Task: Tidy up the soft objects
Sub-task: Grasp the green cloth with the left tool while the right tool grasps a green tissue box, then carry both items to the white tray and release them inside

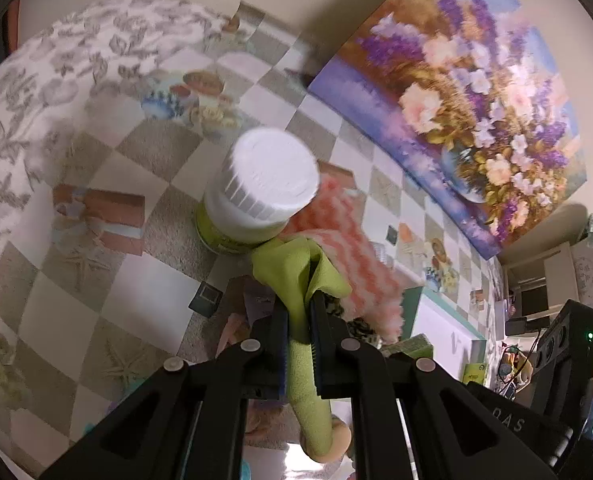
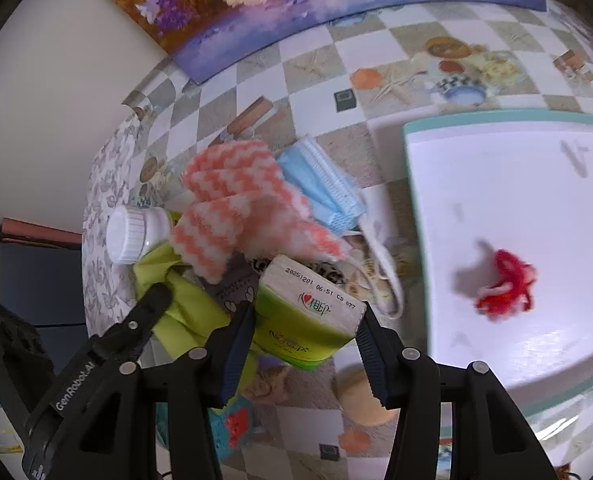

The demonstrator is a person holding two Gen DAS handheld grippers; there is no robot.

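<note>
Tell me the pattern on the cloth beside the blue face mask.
Orange-and-white zigzag cloth; right wrist view shows it best.

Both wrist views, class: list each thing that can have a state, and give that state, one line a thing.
left gripper: shut on the green cloth
right gripper: shut on the green tissue pack
white-capped bottle: capped
orange-and-white cloth: crumpled on the pile
blue face mask: lying flat, ear loop trailing
white tray: holds only the red yarn

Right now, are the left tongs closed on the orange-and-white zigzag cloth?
No, the left tongs pinch the green cloth; the zigzag cloth lies beside it.
</note>
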